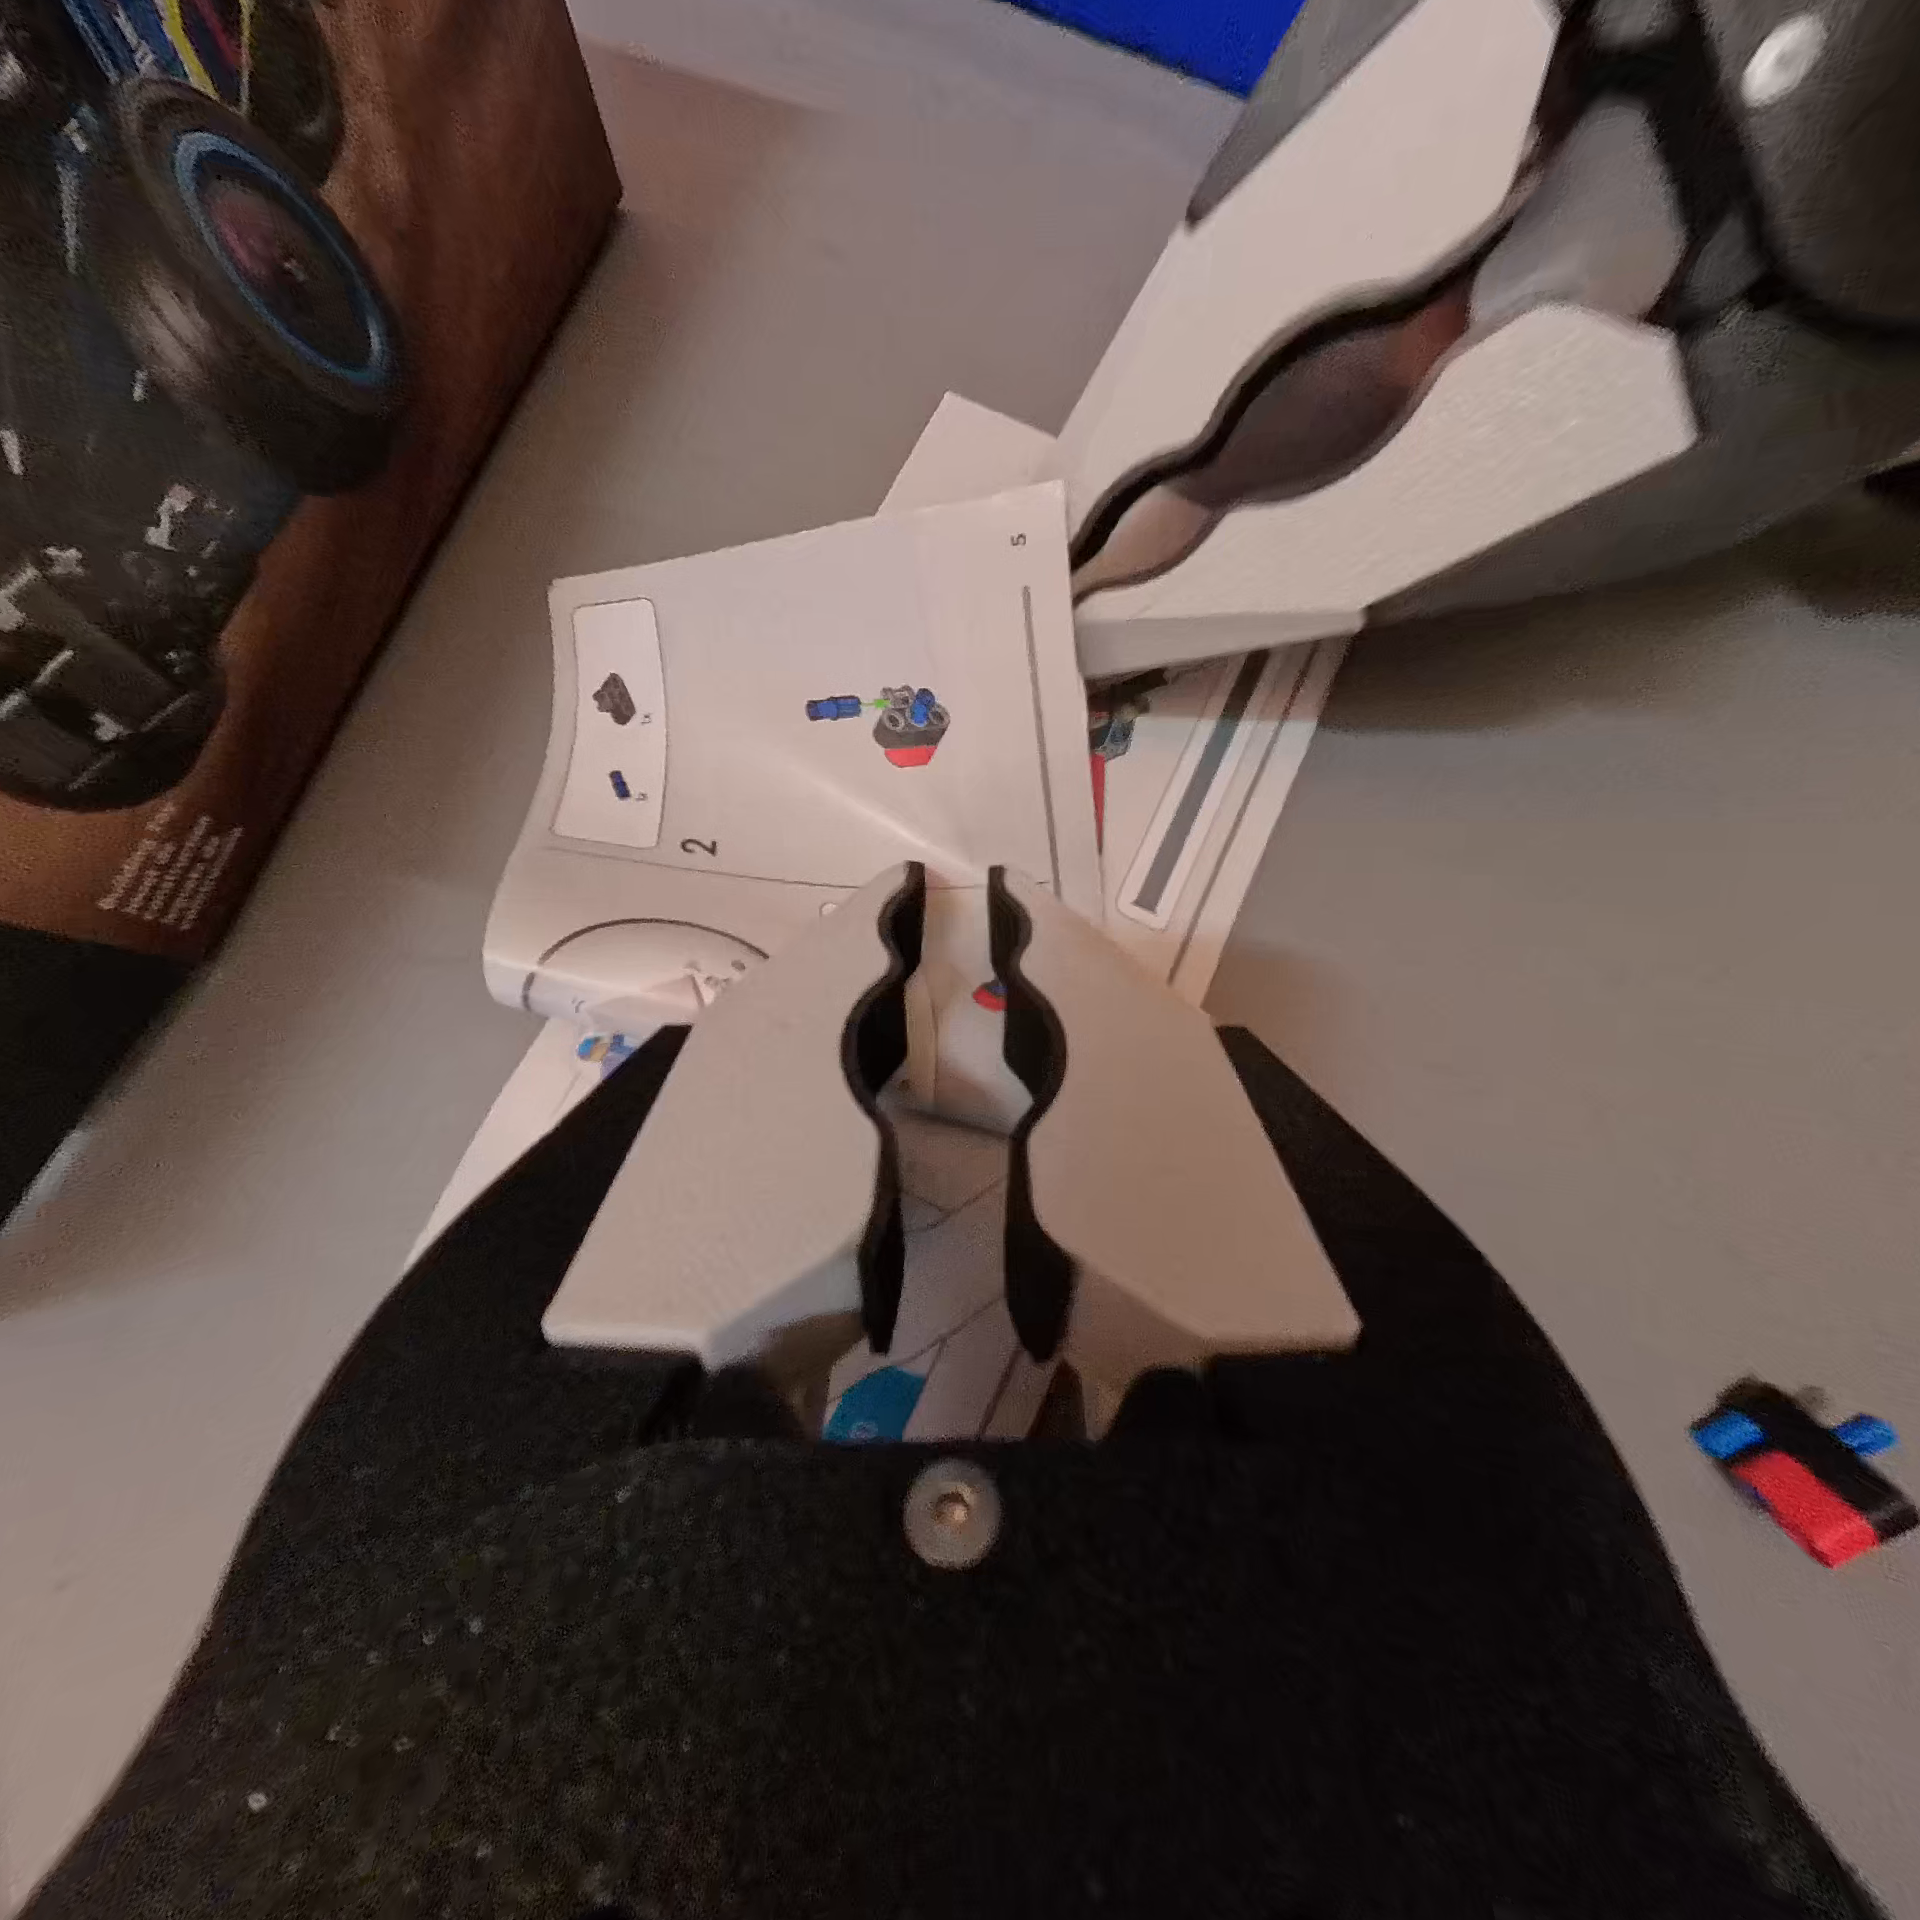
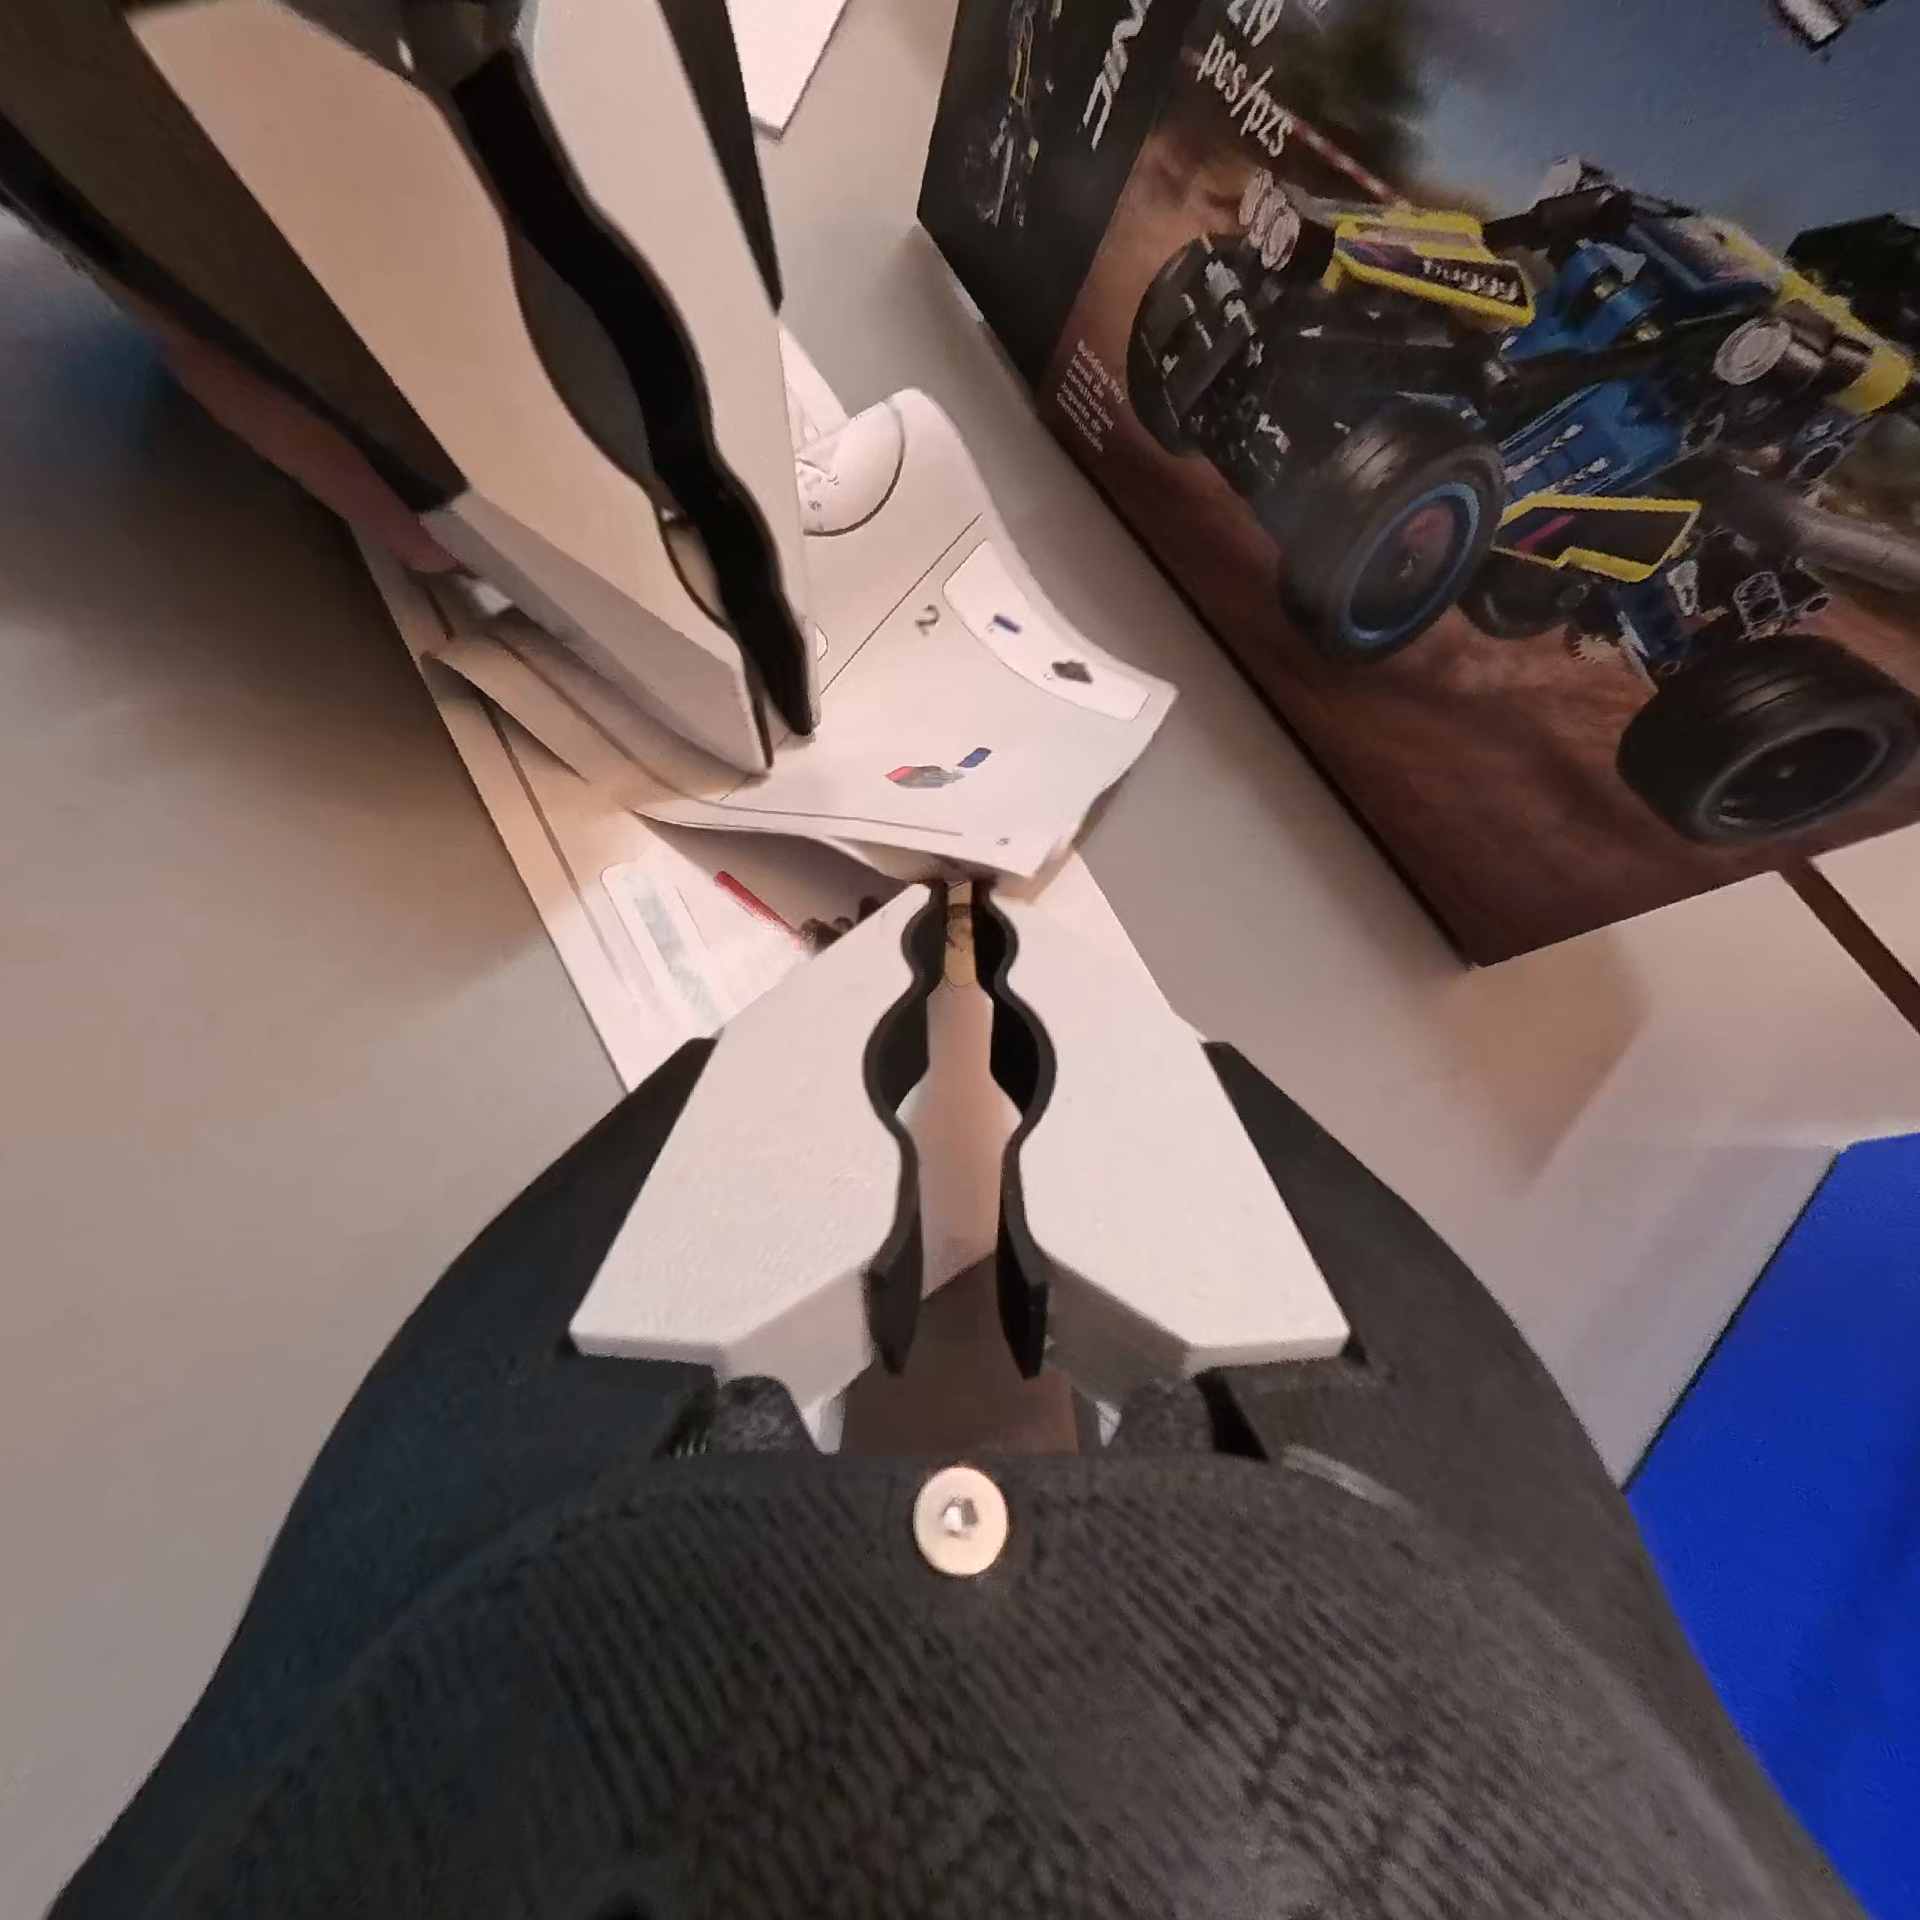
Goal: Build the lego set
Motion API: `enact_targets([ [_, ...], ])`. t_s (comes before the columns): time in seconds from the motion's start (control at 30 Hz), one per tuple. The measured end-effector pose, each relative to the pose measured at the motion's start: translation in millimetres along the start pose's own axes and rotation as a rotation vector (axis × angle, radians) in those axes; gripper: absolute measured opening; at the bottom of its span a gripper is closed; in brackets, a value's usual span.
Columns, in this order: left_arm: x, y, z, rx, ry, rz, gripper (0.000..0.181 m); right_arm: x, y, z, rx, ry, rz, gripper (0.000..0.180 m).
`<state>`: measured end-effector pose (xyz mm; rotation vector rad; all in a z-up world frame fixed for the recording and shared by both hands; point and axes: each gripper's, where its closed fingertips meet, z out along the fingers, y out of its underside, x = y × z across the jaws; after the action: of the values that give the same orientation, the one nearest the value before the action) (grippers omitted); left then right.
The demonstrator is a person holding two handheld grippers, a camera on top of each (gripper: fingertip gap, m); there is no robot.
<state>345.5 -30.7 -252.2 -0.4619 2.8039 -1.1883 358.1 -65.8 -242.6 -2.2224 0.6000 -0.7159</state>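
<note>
Left wrist view: left tongs [image 1: 954, 883] slightly parted, empty, tips over the instruction booklet [image 1: 810, 727] on the grey tabletop [image 1: 1558, 935]. Right tongs [image 2: 956, 899] nearly closed at the raised page edge; grip uncertain. Small red, black and blue lego assembly [image 1: 1808, 1470] lies on the tabletop, well right of the booklet, long axis diagonal. Set box [image 2: 1455, 468] stands behind.

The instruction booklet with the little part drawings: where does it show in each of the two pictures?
Left wrist view: the instruction booklet lies mid-frame on the table, just beyond the left gripper.
Right wrist view: the booklet sits centre, slightly above the middle, a page lifted at the right gripper.
Shared landmark: the set's box beside it, left in the first, upper right in the second.
</note>
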Motion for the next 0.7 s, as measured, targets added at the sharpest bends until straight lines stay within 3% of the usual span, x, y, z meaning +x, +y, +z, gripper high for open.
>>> enact_targets([
  [0.03,2,-2,0,0.010,0.016,-0.021,0.012,-1,1,2,-0.005,0.001,-0.012,0.001],
  [0.37,8,-23,-2,0.034,-0.016,0.027,0.021,0,-5,8,0.014,0.052,-0.067,0.000],
  [0.7,-12,-51,9,0.127,-0.056,-0.129,0.017,-3,-4,10,0.002,0.064,-0.114,0.000],
])
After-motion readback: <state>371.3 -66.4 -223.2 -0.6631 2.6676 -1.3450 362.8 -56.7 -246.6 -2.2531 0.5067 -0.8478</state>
